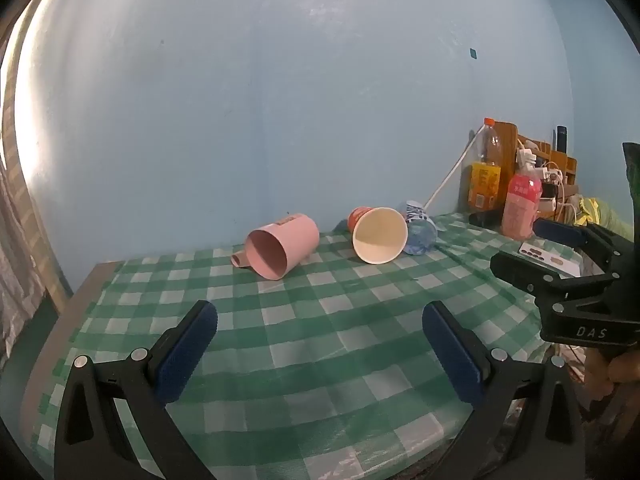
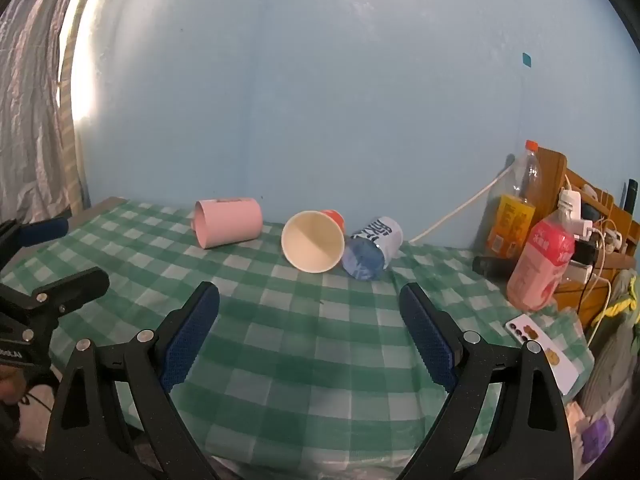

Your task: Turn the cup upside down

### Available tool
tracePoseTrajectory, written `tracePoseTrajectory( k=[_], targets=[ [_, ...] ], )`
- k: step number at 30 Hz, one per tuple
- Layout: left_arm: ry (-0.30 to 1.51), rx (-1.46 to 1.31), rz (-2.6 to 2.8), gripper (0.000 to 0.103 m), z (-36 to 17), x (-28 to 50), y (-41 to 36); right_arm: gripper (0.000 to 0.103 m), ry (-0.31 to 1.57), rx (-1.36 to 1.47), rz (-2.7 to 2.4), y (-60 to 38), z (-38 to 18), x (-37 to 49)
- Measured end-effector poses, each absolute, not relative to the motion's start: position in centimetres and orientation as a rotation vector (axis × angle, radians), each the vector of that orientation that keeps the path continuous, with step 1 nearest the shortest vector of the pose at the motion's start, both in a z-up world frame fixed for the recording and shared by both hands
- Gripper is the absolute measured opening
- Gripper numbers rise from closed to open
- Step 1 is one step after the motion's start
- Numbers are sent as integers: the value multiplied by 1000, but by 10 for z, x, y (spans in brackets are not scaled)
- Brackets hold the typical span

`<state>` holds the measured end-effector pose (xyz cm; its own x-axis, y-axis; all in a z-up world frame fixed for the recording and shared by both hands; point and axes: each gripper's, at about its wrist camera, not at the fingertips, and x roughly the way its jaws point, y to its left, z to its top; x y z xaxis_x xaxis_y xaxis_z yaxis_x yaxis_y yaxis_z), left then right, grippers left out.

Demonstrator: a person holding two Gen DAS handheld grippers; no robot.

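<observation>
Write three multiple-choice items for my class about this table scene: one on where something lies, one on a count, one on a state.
1. Where does the blue cup lie?
A. right of the paper cup, touching it
B. left of the pink mug
C. between the right tongs

2. How many cups lie on the tablecloth?
A. one
B. three
C. five

3. What state is the pink mug in?
A. standing upright
B. on its side
C. gripped by tongs

Answers:
1 A: its blue end rests against the paper cup's rim.
2 B: mug, paper cup and blue cup.
3 B: its open mouth faces sideways, while the left tongs and right tongs are open and hold nothing.
</observation>
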<state>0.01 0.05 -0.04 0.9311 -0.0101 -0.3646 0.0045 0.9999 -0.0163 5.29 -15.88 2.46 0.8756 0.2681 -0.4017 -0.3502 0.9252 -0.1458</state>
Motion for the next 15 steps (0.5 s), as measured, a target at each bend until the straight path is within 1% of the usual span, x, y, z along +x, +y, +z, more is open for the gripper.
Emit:
tracePoseTrajectory(
  k=[8, 9, 15],
  targets=[
    [357, 35, -4, 103, 1, -9, -5, 90, 392, -213, 324, -161, 24, 55],
    [350, 19, -18, 103, 5, -13, -15, 90, 393, -213, 323, -161, 24, 55],
    [353, 5, -24, 103, 3, -20, -12, 90, 393, -205, 318, -164, 29, 52]
  ],
)
